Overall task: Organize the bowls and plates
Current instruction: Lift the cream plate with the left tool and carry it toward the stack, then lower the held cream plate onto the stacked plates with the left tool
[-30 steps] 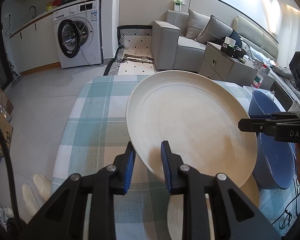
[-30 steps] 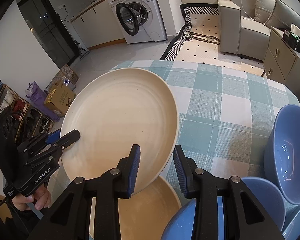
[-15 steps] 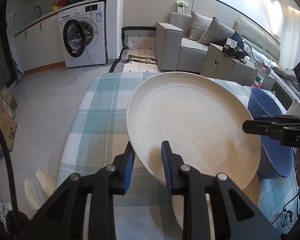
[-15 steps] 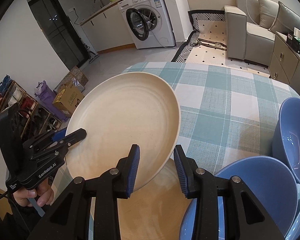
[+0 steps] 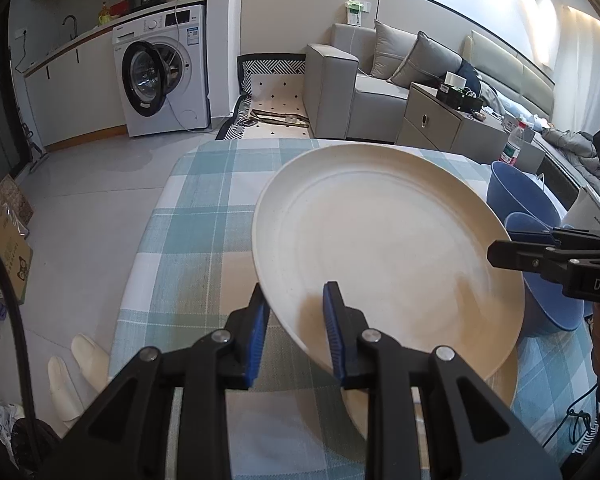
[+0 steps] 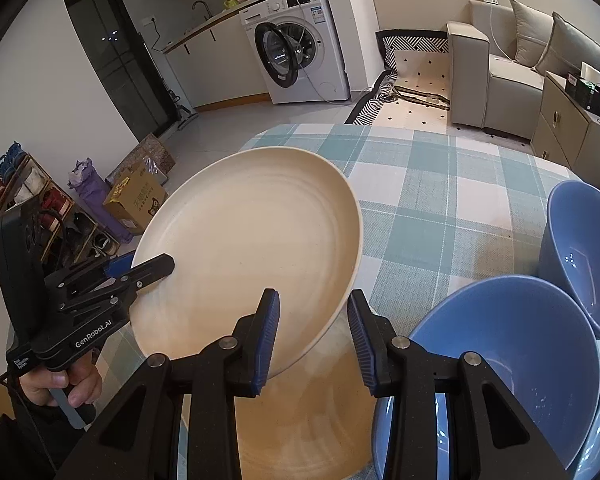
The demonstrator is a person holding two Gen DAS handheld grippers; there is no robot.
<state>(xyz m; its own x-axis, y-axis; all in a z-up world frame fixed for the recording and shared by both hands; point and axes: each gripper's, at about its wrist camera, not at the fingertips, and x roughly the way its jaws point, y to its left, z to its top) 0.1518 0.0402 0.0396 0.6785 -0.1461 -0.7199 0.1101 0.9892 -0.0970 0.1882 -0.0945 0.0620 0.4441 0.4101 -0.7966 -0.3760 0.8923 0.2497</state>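
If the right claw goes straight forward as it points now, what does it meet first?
The right claw already straddles the rim of the raised cream plate, so the plate comes first. Past it lies the checked tablecloth; depth there is unclear.

Both wrist views look close along their tongs from opposite sides — sharing the cream plate (image 5: 384, 256) (image 6: 252, 248).

Blue bowls (image 6: 512, 364) crowd the right; checked tablecloth (image 6: 432, 184) beyond lies open.
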